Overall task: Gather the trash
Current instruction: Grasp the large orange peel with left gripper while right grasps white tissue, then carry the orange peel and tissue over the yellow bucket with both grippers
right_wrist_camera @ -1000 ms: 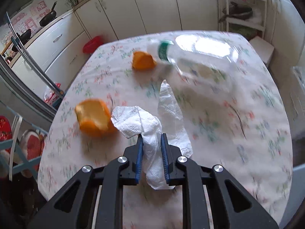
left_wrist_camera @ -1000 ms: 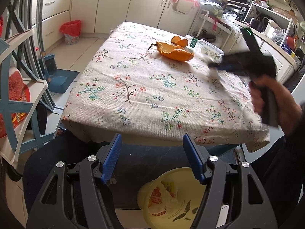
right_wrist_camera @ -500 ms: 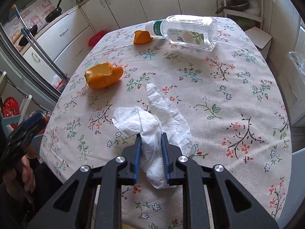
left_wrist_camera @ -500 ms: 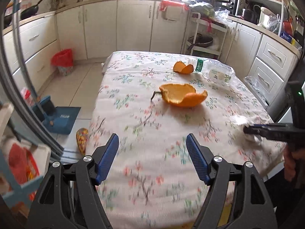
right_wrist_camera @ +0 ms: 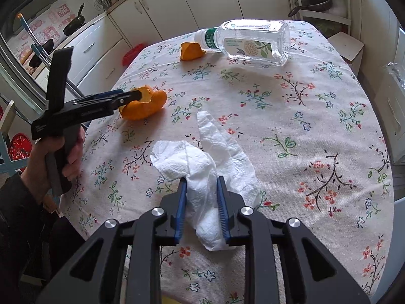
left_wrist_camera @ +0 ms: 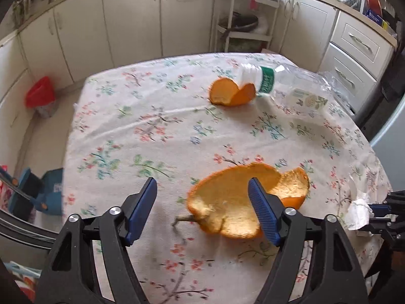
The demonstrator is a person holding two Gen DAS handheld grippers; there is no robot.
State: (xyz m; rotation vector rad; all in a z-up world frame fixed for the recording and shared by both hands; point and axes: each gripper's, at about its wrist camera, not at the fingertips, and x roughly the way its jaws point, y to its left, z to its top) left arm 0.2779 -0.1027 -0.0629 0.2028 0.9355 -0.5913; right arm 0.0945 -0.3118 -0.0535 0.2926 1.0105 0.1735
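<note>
Right hand-held gripper (right_wrist_camera: 201, 209) opening around tissue (right_wrist_camera: 205, 167) stretching away across table (right_wrist_camera: 316, 131)

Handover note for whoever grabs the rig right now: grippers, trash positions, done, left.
Left gripper: jaws closing around the large orange peel, pads not yet pressing on it.
Right gripper: jaws opening, crumpled paper towel between the pads and draped on the table.
Small orange peel lies at the far end, against the neck of the empty plastic bottle lying on its side.
Done: nothing visibly binned in these views.
Left: all four pieces of trash.
</note>
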